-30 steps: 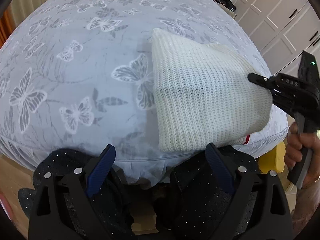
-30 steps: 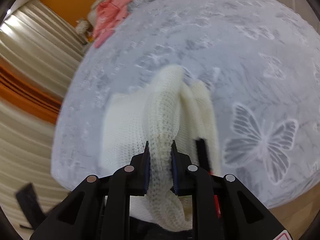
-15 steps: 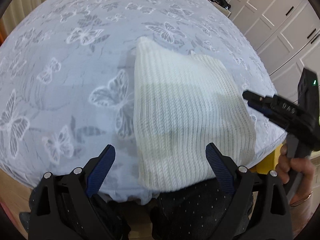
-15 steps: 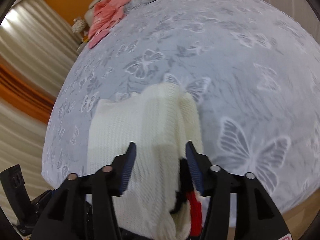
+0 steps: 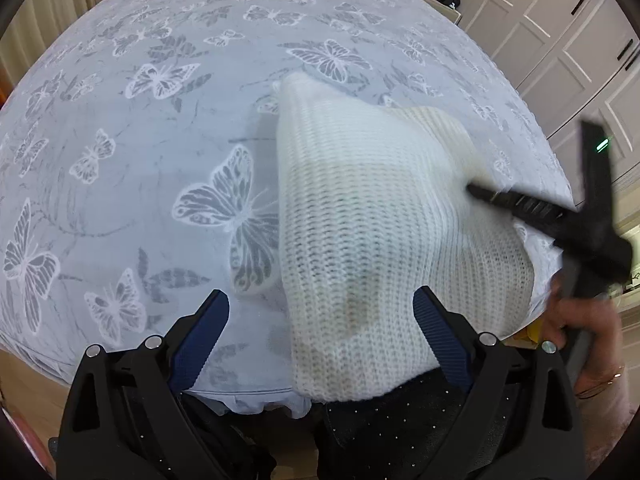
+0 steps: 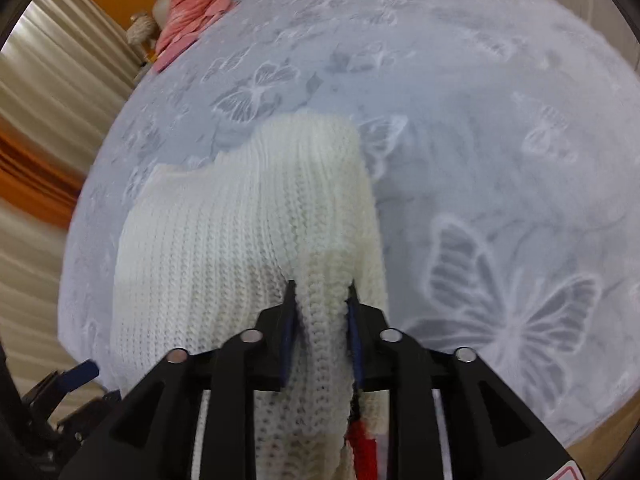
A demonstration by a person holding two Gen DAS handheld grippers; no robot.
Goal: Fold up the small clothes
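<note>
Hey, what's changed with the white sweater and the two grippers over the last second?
The right gripper let go of the sweater half a second ago, then its jaws have just been closing again on a ridge of knit, which they now pinch. The left gripper slid sideways, so the sweater's near edge now lies between its open jaws. The sweater stays on the bed, pink clothes untouched at the far end.

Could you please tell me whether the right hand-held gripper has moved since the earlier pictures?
Yes: the right hand-held gripper has come down onto the white sweater, its jaws closing on a fold.
</note>
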